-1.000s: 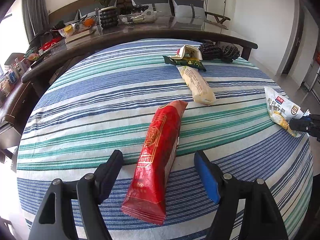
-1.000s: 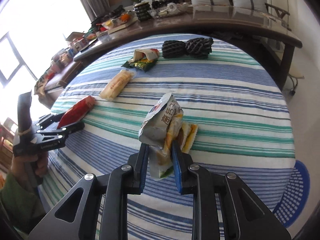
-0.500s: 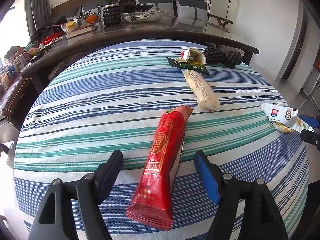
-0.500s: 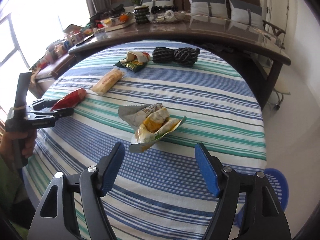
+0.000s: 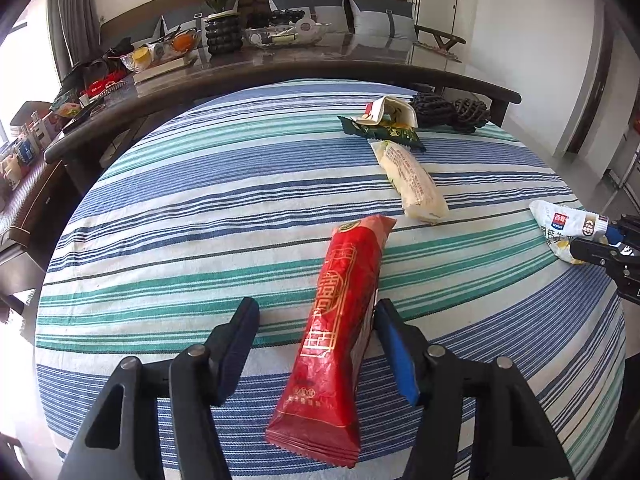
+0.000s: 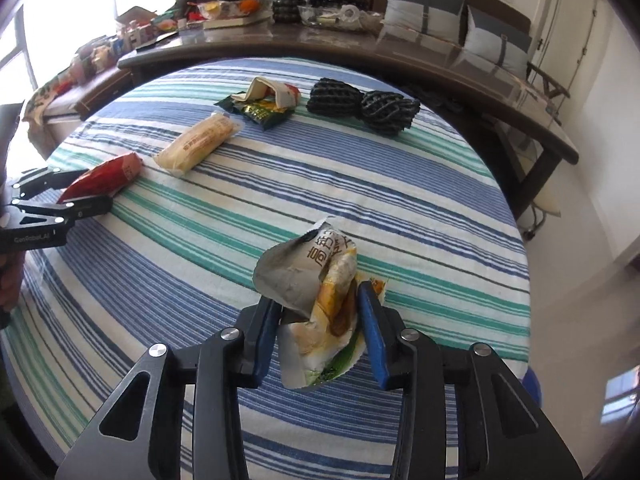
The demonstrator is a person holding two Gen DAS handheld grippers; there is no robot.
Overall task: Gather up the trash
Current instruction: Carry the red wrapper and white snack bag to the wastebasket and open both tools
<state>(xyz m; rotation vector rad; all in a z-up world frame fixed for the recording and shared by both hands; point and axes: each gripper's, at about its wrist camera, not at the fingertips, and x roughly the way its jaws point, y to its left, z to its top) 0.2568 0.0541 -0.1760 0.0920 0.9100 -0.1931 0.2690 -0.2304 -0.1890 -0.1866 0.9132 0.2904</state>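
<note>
A long red snack wrapper [image 5: 340, 312] lies on the striped tablecloth between the fingers of my left gripper [image 5: 316, 320], which is open around it; its right finger touches the wrapper. It also shows in the right wrist view [image 6: 102, 178]. My right gripper [image 6: 318, 304] is closing on a crumpled white and yellow snack bag [image 6: 320, 292], jaws touching its sides; that bag shows in the left wrist view [image 5: 560, 228]. A cream bread packet [image 5: 412, 182] and a green and white wrapper [image 5: 384, 122] lie further back.
Two black mesh balls [image 6: 364, 106] sit at the table's far side. A dark curved counter [image 5: 280, 68] with a plant pot, bowls and clutter runs behind the table. A blue basket [image 6: 532, 388] stands on the floor at the right.
My right gripper, open half a second ago after letting the bag go, has moved in and narrowed around the snack bag. My left gripper has narrowed slightly and shifted left around the red wrapper.
</note>
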